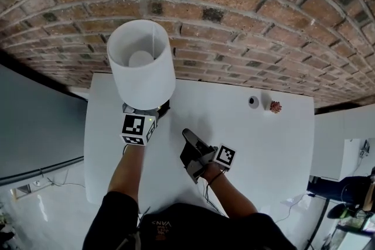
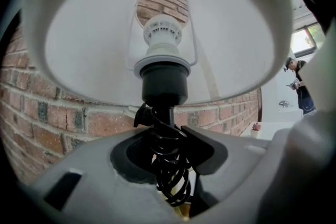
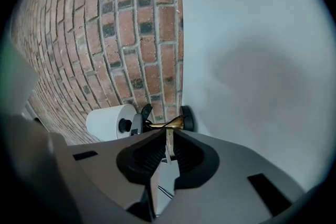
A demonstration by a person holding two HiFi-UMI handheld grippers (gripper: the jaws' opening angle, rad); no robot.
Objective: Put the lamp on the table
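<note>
Head view puts the lamp [image 1: 142,70] in the upper left-centre of the frame, upright over the rear left part of the white table [image 1: 263,143]. I judge that I am in the set-down step: in the right gripper view its black base [image 3: 187,118] sits against the table top, touching or only just clear, I cannot say which. My left gripper [image 2: 168,139] carries it, jaws partway closed and clamped on the stem [image 2: 170,112] just under the black socket [image 2: 164,81], where the black cord [image 2: 170,176] is wound in a tight coil. The next move, as I see it, calls for settling the base flat, then easing those jaws apart and backing straight out, so the coil does not snag and tip the lamp. It has a plain white drum shade [image 2: 89,34], open at the top, a stem that shows brass-coloured lower down, and it looks top-heavy to me. My right gripper [image 3: 168,136] hangs at lower centre of the head view, jaws nearly together with a mere slit between them and nothing I can make out gripped. Farther right on the table stand a small round object [image 1: 253,101] and a tiny potted plant [image 1: 275,106], well apart from the lamp; a brick wall [image 1: 234,9] runs behind.
</note>
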